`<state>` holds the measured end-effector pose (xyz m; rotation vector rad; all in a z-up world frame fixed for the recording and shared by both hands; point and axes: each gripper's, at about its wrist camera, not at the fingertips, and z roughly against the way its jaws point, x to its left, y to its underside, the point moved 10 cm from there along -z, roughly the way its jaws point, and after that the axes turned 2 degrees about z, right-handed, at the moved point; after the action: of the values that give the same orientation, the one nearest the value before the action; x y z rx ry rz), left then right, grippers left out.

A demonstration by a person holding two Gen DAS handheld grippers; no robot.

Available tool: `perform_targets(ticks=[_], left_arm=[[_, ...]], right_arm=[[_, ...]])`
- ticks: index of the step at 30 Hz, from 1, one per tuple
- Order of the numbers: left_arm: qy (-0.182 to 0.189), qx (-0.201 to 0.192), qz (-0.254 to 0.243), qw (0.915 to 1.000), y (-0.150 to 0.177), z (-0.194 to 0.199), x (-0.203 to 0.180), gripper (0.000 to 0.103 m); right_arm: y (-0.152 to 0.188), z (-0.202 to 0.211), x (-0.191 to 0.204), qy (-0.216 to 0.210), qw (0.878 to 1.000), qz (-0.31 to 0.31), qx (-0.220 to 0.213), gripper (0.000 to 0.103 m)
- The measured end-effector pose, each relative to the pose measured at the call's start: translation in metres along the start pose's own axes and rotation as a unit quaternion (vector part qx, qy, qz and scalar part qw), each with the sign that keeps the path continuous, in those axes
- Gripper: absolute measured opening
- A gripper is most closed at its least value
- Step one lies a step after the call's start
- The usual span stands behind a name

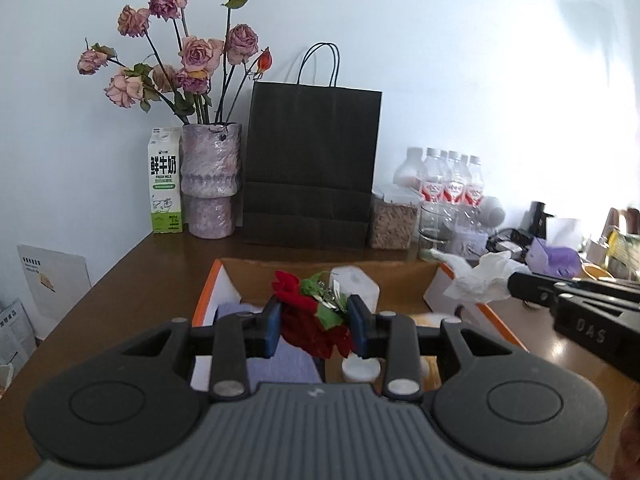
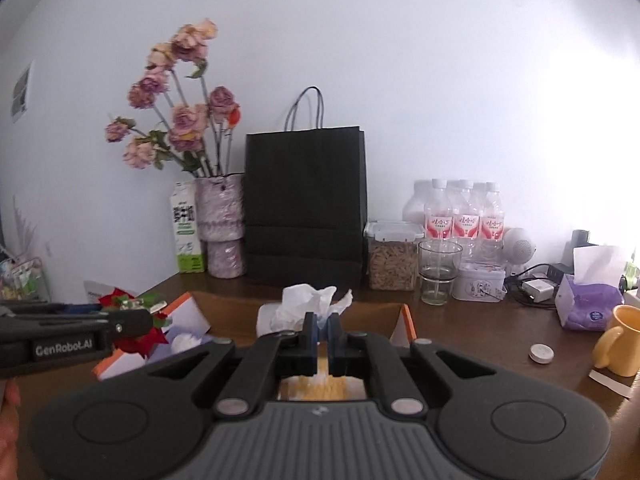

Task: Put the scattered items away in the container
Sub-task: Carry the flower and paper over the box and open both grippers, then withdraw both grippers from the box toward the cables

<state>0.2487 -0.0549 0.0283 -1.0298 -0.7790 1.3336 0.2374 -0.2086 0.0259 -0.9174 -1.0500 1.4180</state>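
Over the box (image 1: 208,300) — left gripper (image 1: 314,326) clamps red flower (image 1: 304,320), right gripper (image 2: 321,330) pinches tissue (image 2: 304,300).

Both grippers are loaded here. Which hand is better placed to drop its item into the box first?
Probably the left. The left gripper holds the red artificial flower directly over the open cardboard box. The right gripper pinches the crumpled tissue, which seems nearer the box's far wall.

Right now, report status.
Left gripper shut on red flower. Right gripper shut on tissue. Both above box. Nothing in the way.
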Motion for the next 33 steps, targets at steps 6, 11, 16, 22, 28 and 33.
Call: perform_targets(ticks=[6,11,16,22,28,33], left_arm=[[-0.011,0.016,0.015,0.9997,-0.007,-0.047,-0.003,0.035],[-0.027,0.027,0.016,0.9991,0.001,-0.078,-0.002,0.035],[-0.038,0.054,0.004,0.9978,0.024,-0.102,0.001,0.035],[-0.044,0.076,-0.005,0.9961,0.039,-0.112,0.004,0.035],[-0.061,0.064,-0.01,0.996,0.036,-0.104,0.006,0.044],[-0.091,0.022,-0.021,0.9954,0.023,-0.089,0.009,0.095]], right_arm=[[0.005,-0.052,-0.011,0.013,0.999,-0.029,0.022,0.003],[0.024,-0.085,-0.019,0.019,0.998,-0.043,0.045,0.003],[0.046,-0.104,-0.022,0.015,0.996,-0.043,0.072,0.003],[0.056,-0.11,-0.023,0.016,0.995,-0.045,0.088,0.004],[0.06,-0.105,-0.016,0.005,0.994,-0.041,0.099,0.016],[0.056,-0.096,-0.012,0.009,0.996,-0.028,0.089,0.088]])
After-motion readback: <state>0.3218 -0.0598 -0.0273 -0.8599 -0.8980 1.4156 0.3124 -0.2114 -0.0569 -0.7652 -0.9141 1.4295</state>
